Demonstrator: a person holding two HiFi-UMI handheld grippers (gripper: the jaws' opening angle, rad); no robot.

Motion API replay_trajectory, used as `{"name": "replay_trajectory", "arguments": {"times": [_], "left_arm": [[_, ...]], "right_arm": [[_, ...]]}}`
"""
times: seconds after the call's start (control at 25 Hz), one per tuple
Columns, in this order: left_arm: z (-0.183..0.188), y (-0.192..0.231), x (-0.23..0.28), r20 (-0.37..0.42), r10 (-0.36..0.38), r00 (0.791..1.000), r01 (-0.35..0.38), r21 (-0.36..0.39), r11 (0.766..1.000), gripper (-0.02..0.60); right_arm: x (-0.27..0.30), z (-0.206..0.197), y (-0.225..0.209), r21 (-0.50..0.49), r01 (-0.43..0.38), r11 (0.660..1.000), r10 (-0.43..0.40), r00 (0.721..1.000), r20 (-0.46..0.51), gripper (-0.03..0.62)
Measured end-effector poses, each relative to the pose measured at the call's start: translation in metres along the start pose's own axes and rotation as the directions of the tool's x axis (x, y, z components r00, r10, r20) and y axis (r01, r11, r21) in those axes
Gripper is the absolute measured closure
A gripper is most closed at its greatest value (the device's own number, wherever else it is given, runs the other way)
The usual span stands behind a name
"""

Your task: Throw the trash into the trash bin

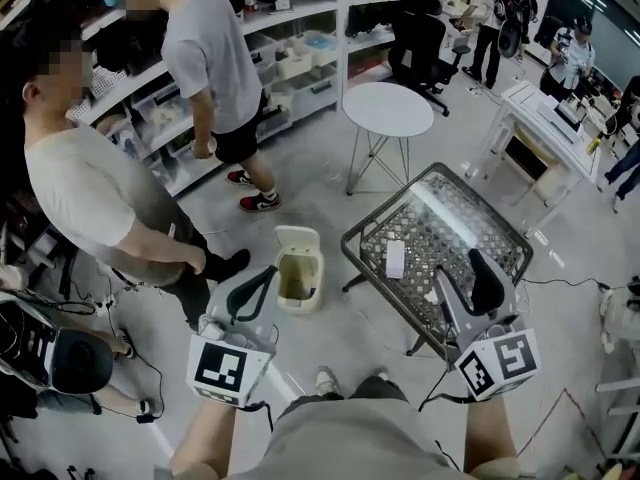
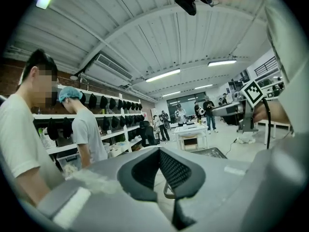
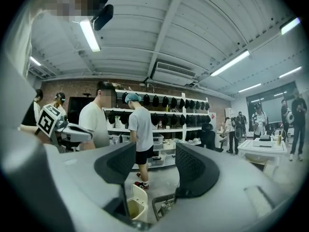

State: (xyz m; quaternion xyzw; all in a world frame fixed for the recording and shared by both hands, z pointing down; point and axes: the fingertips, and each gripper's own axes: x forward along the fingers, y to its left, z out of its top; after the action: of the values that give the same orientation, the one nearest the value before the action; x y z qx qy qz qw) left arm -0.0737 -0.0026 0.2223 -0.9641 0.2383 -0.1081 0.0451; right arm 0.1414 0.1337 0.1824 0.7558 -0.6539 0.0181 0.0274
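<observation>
I count two grippers, one in each hand. The left gripper (image 1: 262,280) hangs over the floor just short of the trash bin (image 1: 298,304). In its own view the two pads seem to meet at the tips, so I read it as clenched, with nothing caught between them. The right gripper (image 1: 460,268) hangs over the near edge of the mesh table (image 1: 450,213). Its jaws stand clearly apart and are empty. Through the gap its own view shows only the bin and a corner of the table, both farther off.

There is one trash bin. It is cream-coloured, stands on the floor just left of the mesh table, and its lid is up. On the table I see one flat white piece (image 1: 395,258), probably the trash. It lies near the middle of the table, just ahead of the right gripper and not touching it.

There is also one round white table (image 1: 388,108), farther away and bare. Two people (image 1: 215,58) (image 1: 90,193) stand by the shelves (image 1: 300,28) at the left, and more stand far off at the right.

Each gripper carries one marker cube (image 1: 228,366) (image 1: 500,361), with black and white square patterns and no letters. The print on the shelf boxes is too small for me to read.
</observation>
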Motion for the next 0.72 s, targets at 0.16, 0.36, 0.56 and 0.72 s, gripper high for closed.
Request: {"name": "replay_trajectory", "arguments": {"times": [0.16, 0.36, 0.56, 0.72], "left_arm": [[0.002, 0.014, 0.018, -0.006, 0.002, 1.0, -0.002, -0.008, 1.0, 0.578], [0.0, 0.02, 0.043, -0.031, 0.016, 0.999, -0.015, 0.027, 1.0, 0.578], [-0.015, 0.013, 0.083, -0.076, -0.009, 0.997, 0.013, 0.057, 0.998, 0.578], [-0.028, 0.0, 0.119, -0.116, -0.049, 0.992, 0.054, 0.041, 0.998, 0.578]], "right_arm": [[0.025, 0.0, -0.01, -0.009, 0.001, 1.0, -0.001, 1.0, -0.013, 0.339], [0.046, -0.012, -0.037, -0.002, -0.004, 1.0, 0.004, 0.999, -0.042, 0.342], [0.067, -0.048, -0.078, 0.017, 0.016, 1.0, -0.014, 0.995, -0.1, 0.352], [0.077, -0.102, -0.115, 0.036, 0.051, 0.998, -0.043, 0.98, -0.193, 0.365]]}}
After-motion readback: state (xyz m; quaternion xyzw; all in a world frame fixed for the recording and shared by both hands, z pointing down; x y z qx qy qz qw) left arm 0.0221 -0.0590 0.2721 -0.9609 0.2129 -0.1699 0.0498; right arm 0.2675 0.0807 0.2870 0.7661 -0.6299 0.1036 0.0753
